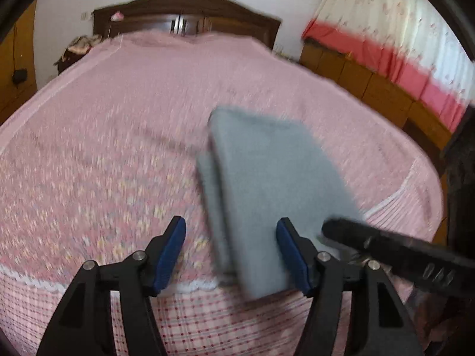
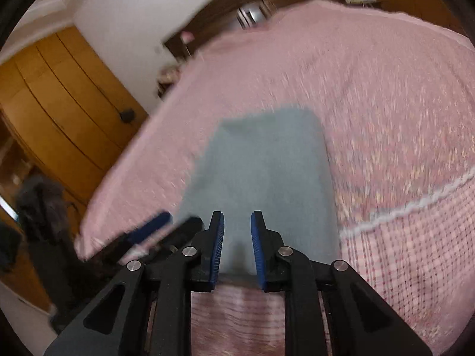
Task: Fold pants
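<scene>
The grey pants (image 1: 267, 184) lie folded in a flat rectangle on the pink bedspread (image 1: 104, 136), reaching the bed's front edge. My left gripper (image 1: 231, 231) is open and empty above that front edge, its right finger over the pants' near end. The right gripper's finger (image 1: 371, 240) crosses in from the right over the pants' corner. In the right wrist view the pants (image 2: 261, 172) lie straight ahead. My right gripper (image 2: 237, 231) is open with a narrow gap, holding nothing, over their near edge. The left gripper's fingers (image 2: 151, 225) show blurred at the left.
The bed's dark wooden headboard (image 1: 184, 14) stands at the far end. A wooden cabinet run (image 1: 371, 86) with a floral curtain (image 1: 400, 29) lines the right side. Wooden wardrobe doors (image 2: 59, 103) and a dark heap (image 2: 41, 204) stand left of the bed.
</scene>
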Demonstrator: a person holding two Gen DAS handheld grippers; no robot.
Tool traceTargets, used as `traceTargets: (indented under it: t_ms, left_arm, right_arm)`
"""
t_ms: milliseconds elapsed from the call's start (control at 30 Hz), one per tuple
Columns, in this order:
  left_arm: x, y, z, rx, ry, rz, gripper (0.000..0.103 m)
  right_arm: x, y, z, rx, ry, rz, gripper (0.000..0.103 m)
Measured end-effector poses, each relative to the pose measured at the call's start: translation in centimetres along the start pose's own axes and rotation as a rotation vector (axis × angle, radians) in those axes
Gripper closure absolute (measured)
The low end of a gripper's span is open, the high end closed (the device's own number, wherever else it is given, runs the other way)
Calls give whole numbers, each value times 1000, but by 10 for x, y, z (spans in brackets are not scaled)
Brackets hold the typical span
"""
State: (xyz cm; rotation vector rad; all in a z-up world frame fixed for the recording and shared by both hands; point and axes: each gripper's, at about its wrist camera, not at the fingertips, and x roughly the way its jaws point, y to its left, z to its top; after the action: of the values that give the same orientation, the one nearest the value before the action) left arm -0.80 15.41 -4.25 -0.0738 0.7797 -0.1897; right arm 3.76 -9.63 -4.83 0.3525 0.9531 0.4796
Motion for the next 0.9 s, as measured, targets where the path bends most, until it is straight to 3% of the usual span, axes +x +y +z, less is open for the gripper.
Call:
traceTargets:
  t_ms: [67, 167, 233, 300, 367, 433, 500, 600, 700, 800, 900]
  left_arm:
    - [11, 2, -6, -7, 52, 2, 34]
    - [-4, 6, 3, -25, 30, -15, 35]
    - [-19, 7, 15, -40, -3, -19, 35]
    - [-29, 7, 33, -53, -22, 3, 35]
    - [-36, 5, 52, -68, -37, -9, 35]
    - [-40, 2, 62, -69, -55, -13, 35]
    - [-39, -6, 64, -52, -66, -4, 35]
    - [-10, -12, 58, -27, 1, 16, 35]
    - [27, -10, 38, -86, 190, 33, 40]
    - [11, -18, 48, -81, 139, 14, 44]
    - [-12, -24, 75, -94, 50, -39, 43]
  right_arm:
    - [14, -17, -6, 91, 86, 72, 83]
    - [0, -27, 12, 188, 133, 103, 85]
    - [-17, -21, 27, 160, 83, 73, 85]
    - [-35, -10, 41, 104, -22, 67, 84]
    - [-31, -8, 43, 108, -61, 75, 84]
    - [-13, -12, 37, 133, -46, 75, 84]
    - [15, -22, 24, 166, 30, 34, 86]
    - [17, -33, 7, 177, -21, 84, 90]
    - [10, -39, 10, 212, 16, 104, 90]
    - [-5, -48, 27, 281, 33, 119, 90]
    - [-25, -45, 41, 236, -25, 84, 90]
